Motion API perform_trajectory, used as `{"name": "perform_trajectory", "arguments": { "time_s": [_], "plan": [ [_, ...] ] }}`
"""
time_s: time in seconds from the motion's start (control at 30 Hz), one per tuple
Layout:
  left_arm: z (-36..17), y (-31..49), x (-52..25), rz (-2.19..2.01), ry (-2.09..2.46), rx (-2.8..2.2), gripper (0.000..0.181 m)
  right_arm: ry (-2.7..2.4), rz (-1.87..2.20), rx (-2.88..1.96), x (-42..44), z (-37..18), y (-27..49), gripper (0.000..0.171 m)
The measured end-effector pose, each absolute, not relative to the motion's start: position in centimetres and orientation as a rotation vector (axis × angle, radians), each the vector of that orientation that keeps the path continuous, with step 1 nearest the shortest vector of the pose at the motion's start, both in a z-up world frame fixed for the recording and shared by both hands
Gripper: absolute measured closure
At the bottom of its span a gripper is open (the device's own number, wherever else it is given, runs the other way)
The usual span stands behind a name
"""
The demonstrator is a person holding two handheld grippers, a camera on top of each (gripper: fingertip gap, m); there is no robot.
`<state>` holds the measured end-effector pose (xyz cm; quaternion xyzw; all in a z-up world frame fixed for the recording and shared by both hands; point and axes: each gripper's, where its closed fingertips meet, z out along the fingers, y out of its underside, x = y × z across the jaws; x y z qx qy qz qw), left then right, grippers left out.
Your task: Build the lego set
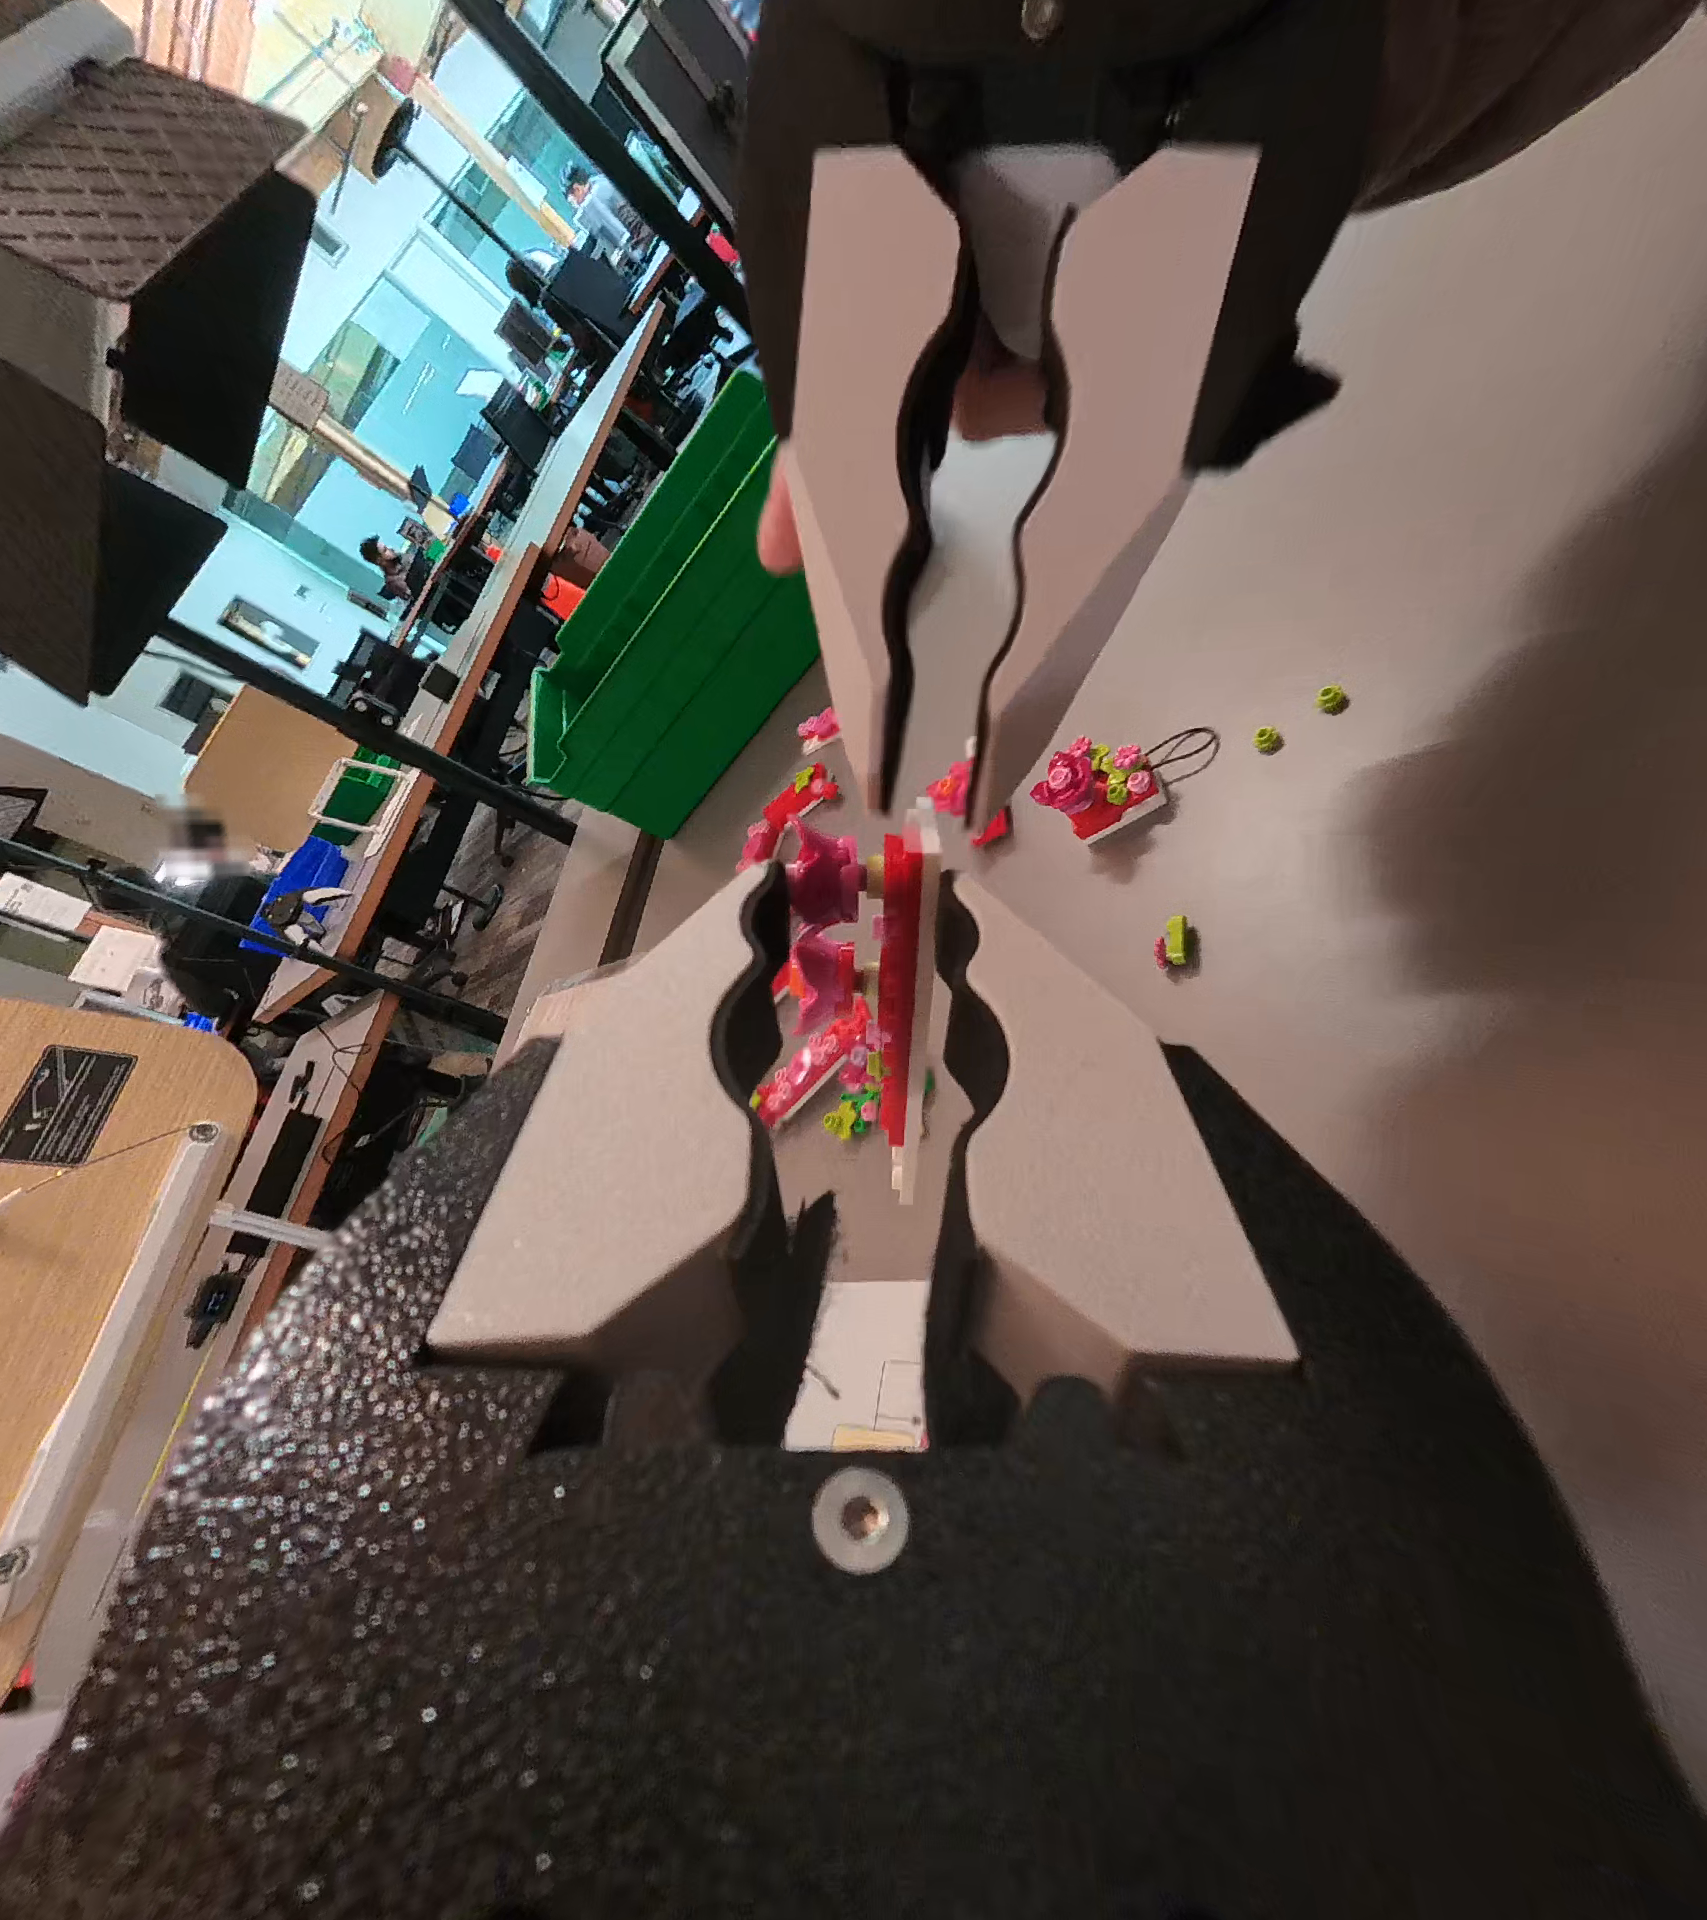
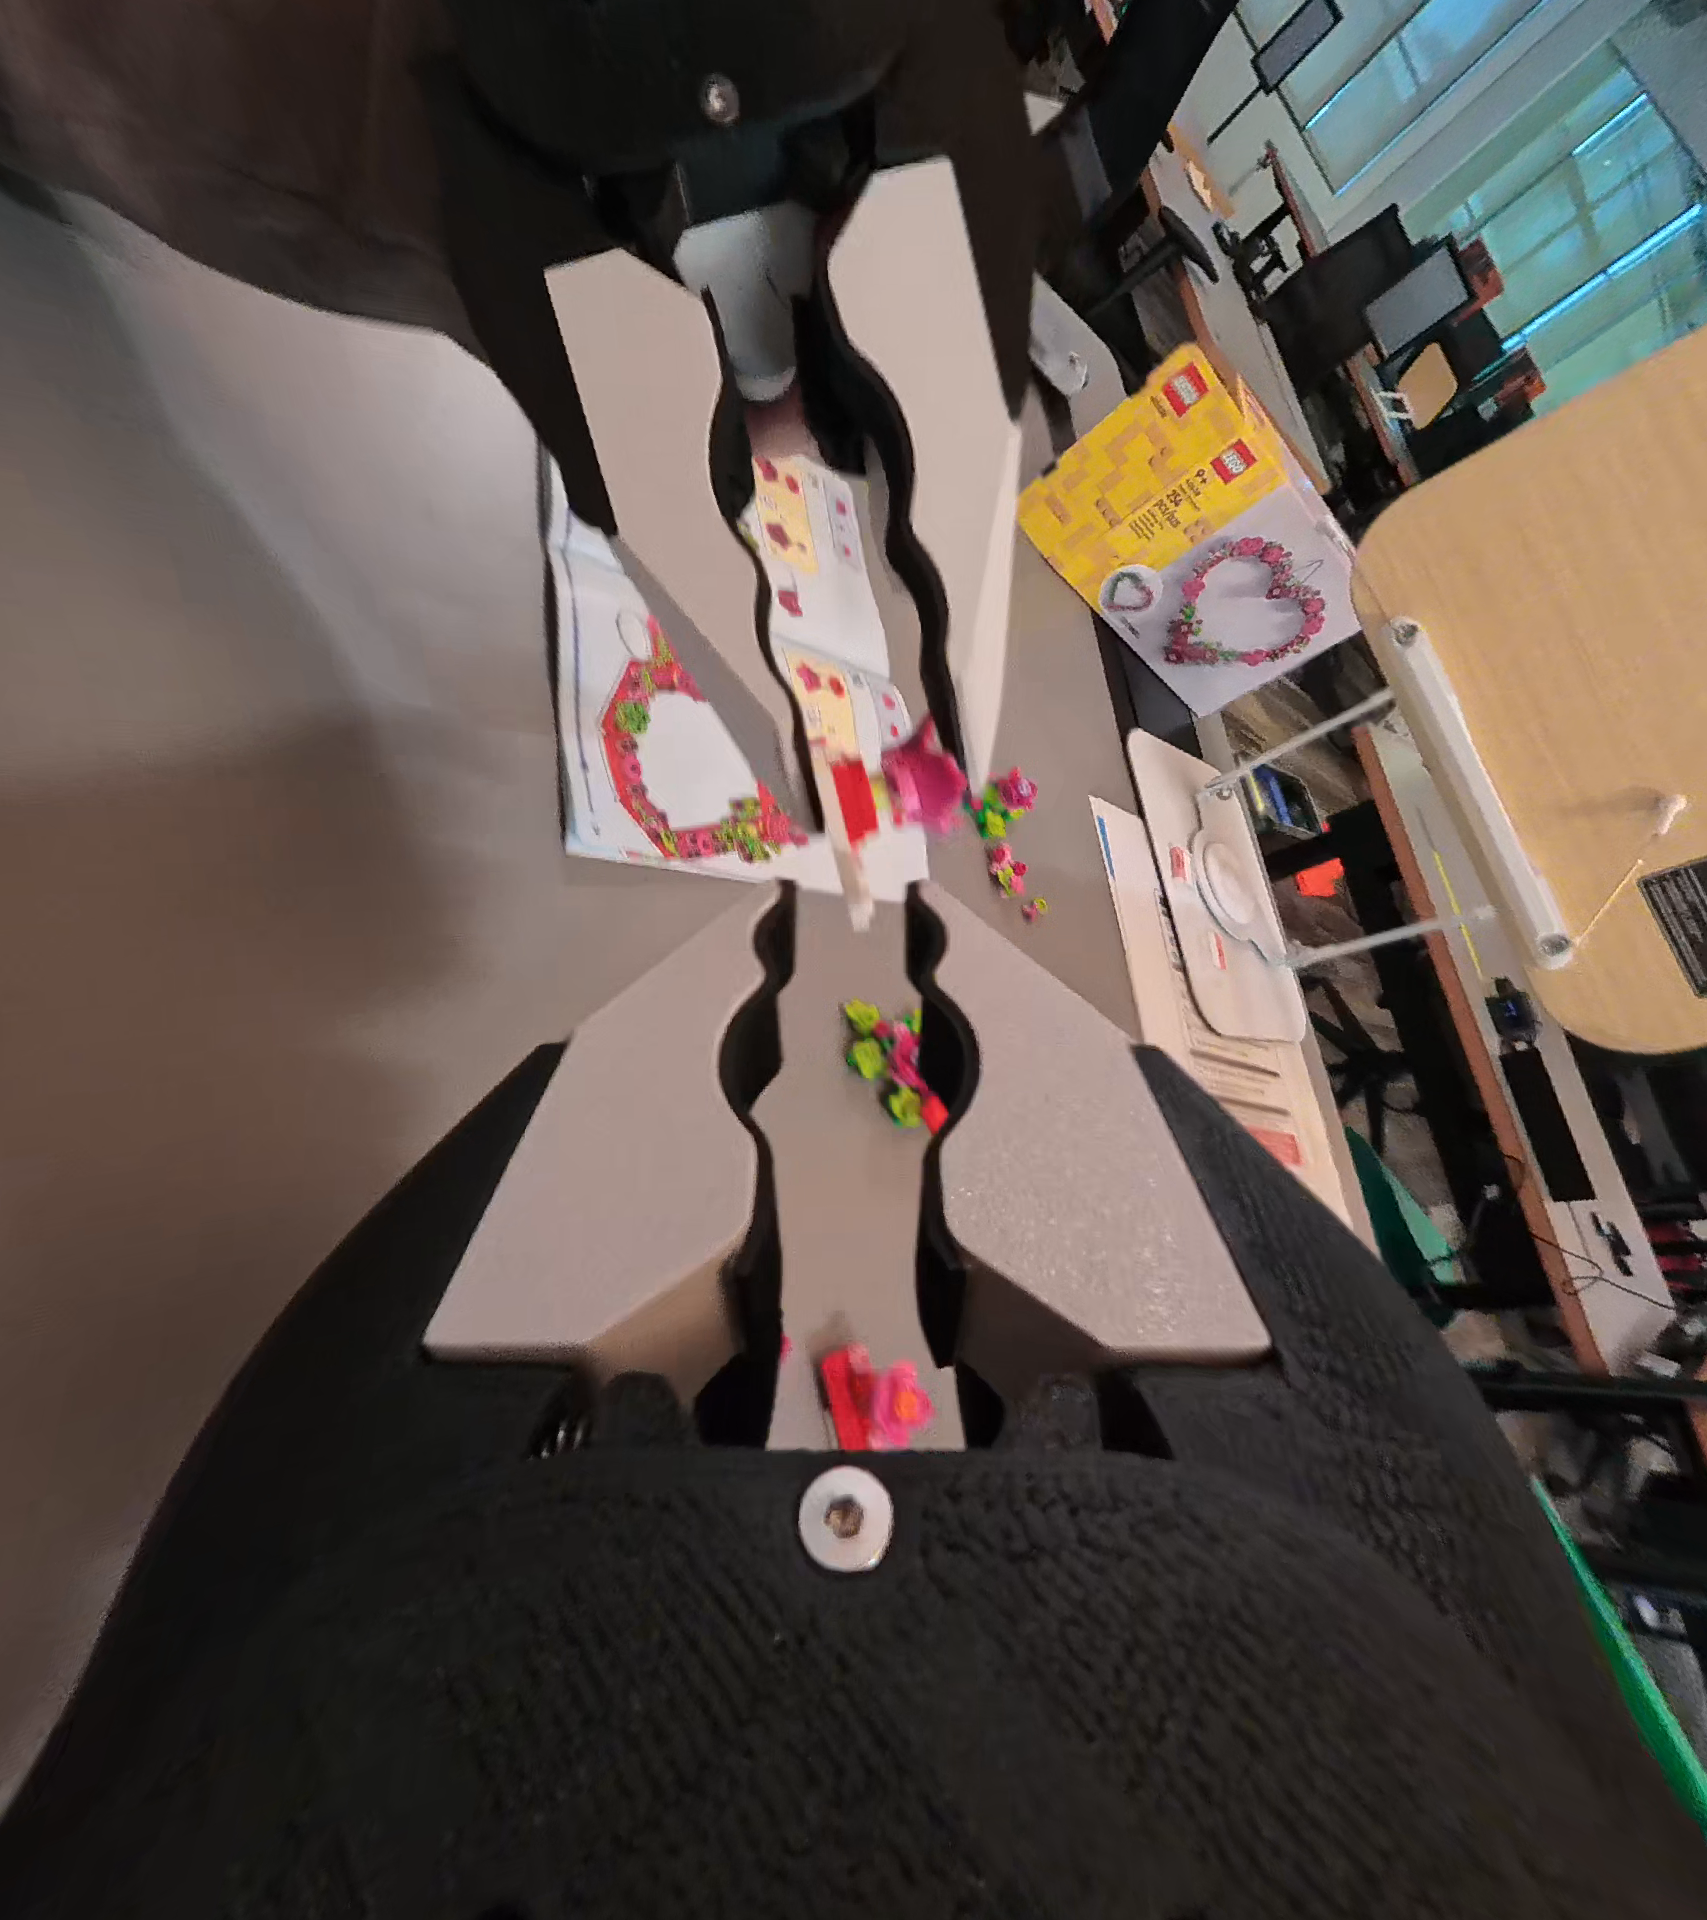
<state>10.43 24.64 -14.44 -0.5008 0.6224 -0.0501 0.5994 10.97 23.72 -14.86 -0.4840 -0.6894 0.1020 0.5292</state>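
- Holding a red and white lego strip (image 1: 899, 997) with pink flowers, the left gripper (image 1: 864, 883) is clenched on it.
- Facing it above the worktop (image 1: 1451, 520), the right gripper (image 2: 844, 894) is released, with nothing between its jaws.

Daylight from the tall blue-tinted windows (image 2: 1555, 156) washes the room behind me, bright and slightly overexposed. My arms throw broad soft shadows over the pale grey tabletop (image 1: 1451, 520). The right wrist view is smeared with motion blur, worst on the red-and-pink brick flower piece (image 2: 890, 800). Both wide lenses bend the edges strongly, and the near black textured housing (image 1: 828, 1714) glints with speckles.
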Motion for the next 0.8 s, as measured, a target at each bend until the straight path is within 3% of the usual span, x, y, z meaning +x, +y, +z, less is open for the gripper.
{"name": "perform_trajectory", "arguments": {
  "time_s": [0.13, 0.33, 0.57, 0.7, 0.8],
  "plan": [
    [-14.8, 25.0, 9.4, -0.147, 1.387, -1.188, 0.156, -1.655, 0.127, -1.299, 16.9, -16.1, 27.9, 0.139],
    [-16.5, 24.9, 9.3, -0.219, 1.383, -1.176, 0.156, -1.783, 0.214, -1.628, 24.8, -24.8, 32.5, 0.130],
    [-17.7, 24.4, 10.1, -0.252, 1.415, -1.088, 0.155, -1.790, 0.475, -1.670, 23.8, -27.3, 34.1, 0.135],
    [-18.3, 24.3, 10.3, -0.172, 1.444, -1.005, 0.156, -1.808, 0.549, -1.698, 23.1, -27.6, 34.4, 0.155],
    [-19.0, 24.1, 10.4, -0.071, 1.486, -0.930, 0.156, -1.822, 0.545, -1.717, 23.0, -27.2, 34.3, 0.156]
  ]
}}
